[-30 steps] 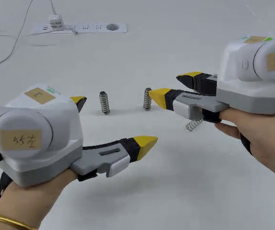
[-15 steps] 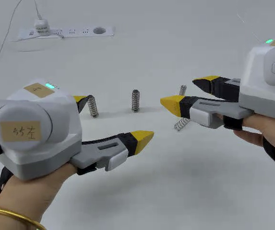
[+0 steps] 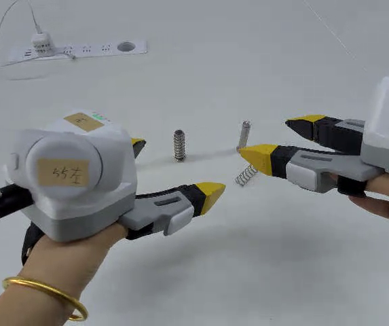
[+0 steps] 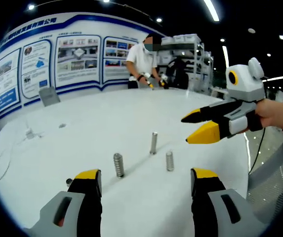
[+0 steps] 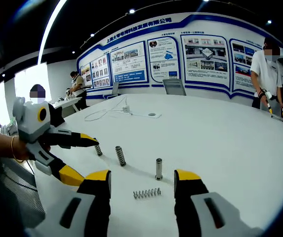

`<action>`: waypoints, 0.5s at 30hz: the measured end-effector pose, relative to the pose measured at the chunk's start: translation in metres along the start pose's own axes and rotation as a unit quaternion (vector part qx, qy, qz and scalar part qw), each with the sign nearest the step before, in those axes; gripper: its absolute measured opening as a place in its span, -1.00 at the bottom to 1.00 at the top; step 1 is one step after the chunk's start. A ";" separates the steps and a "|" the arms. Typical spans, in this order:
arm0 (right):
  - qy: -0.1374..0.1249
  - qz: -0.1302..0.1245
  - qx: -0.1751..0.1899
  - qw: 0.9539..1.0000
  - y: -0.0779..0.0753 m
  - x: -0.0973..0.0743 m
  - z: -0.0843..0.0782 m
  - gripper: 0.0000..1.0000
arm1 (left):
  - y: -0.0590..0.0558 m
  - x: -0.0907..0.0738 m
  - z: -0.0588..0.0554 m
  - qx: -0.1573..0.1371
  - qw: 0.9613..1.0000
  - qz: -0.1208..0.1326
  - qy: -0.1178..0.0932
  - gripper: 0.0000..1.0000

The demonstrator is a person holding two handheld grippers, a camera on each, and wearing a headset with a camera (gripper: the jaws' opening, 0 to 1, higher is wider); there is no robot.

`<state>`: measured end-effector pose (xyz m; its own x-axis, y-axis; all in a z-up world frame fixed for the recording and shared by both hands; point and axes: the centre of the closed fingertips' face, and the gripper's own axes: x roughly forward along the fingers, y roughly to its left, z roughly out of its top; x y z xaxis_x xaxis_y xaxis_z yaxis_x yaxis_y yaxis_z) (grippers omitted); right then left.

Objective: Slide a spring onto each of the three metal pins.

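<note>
My left gripper (image 3: pixel 175 168) hangs over the white table (image 3: pixel 262 258) with both jaws spread wide, holding nothing. My right gripper (image 3: pixel 272 136) is just as wide apart and empty, its tips close to the bare pin (image 3: pixel 244 134). The middle pin (image 3: pixel 179 145) and the end pin (image 5: pixel 98 149) each wear 1 spring. The loose spring (image 3: pixel 246 174) lies on its side just beside the bare pin.
</note>
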<state>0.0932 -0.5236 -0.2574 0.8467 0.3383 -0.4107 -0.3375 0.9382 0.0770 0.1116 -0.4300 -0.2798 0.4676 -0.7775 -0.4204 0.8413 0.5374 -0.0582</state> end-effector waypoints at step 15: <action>0.005 0.017 -0.006 1.000 0.000 -0.010 -0.012 0.05 | -0.023 0.035 -0.012 0.022 0.998 -0.043 0.029 0.19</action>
<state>0.0795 -0.5284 -0.2645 0.8311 0.3686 -0.4164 -0.3704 0.9254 0.0800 0.1049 -0.4654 -0.3043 0.3776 -0.7993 -0.4675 0.8891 0.4539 -0.0578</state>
